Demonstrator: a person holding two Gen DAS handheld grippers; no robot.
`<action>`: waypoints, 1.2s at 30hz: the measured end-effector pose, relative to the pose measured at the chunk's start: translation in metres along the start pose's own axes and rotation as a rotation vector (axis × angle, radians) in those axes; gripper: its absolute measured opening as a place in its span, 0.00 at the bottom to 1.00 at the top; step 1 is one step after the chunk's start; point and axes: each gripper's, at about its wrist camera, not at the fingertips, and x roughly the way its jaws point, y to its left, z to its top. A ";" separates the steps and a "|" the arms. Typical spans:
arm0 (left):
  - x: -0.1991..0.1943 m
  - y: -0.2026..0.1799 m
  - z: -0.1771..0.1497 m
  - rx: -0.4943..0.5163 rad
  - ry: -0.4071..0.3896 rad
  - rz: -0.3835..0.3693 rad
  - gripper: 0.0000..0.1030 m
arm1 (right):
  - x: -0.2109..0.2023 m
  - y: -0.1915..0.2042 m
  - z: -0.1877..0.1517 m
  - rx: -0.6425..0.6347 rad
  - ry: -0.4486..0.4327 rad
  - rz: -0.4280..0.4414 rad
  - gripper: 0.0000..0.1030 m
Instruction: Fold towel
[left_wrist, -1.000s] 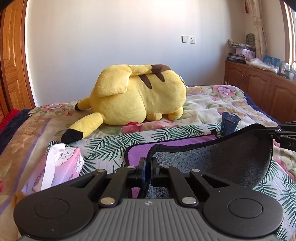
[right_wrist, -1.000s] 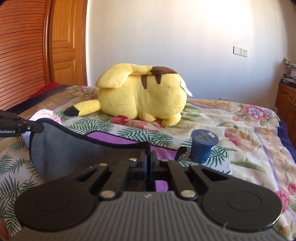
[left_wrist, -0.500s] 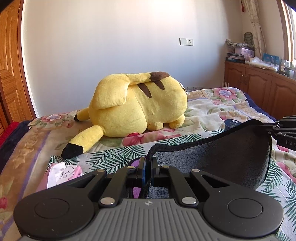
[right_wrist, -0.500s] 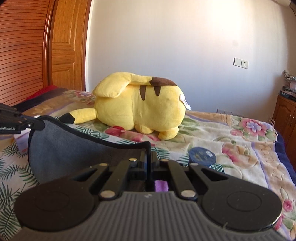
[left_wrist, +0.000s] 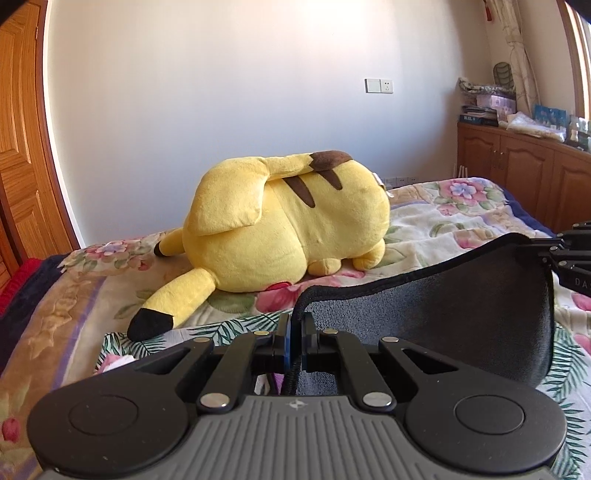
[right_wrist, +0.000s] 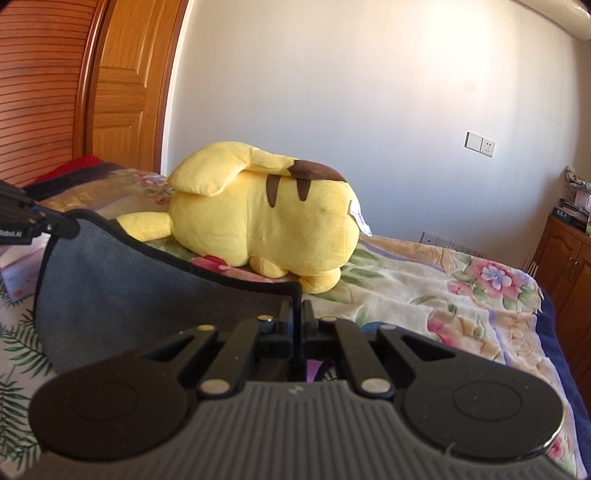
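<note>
Towel (left_wrist: 436, 325) dark grey, black-edged, held up above floral bed (left_wrist: 443, 225), stretched between both grippers. Left gripper (left_wrist: 294, 334) clenched on one top corner; right gripper (right_wrist: 296, 314) clenched on other corner. Top edge sags between them. Yellow plush toy (left_wrist: 288, 236) lies on bed beyond towel.

Both wrist views low, close, facing plush toy (left_wrist: 288, 225).

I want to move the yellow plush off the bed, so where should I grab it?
Take the plush by its black-tipped ear, coming from the left near side. That ear sticks out flat on the bedspread, thin enough for the fingers; the body is too bulky.
</note>
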 end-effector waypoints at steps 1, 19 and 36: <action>0.002 0.001 0.000 0.000 -0.002 0.006 0.00 | 0.004 -0.001 0.000 0.000 0.002 -0.004 0.04; 0.066 0.006 -0.012 -0.008 0.051 0.032 0.00 | 0.058 -0.012 -0.021 0.011 0.035 -0.026 0.04; 0.118 -0.004 -0.036 0.016 0.122 0.064 0.00 | 0.107 -0.012 -0.055 0.024 0.138 -0.023 0.04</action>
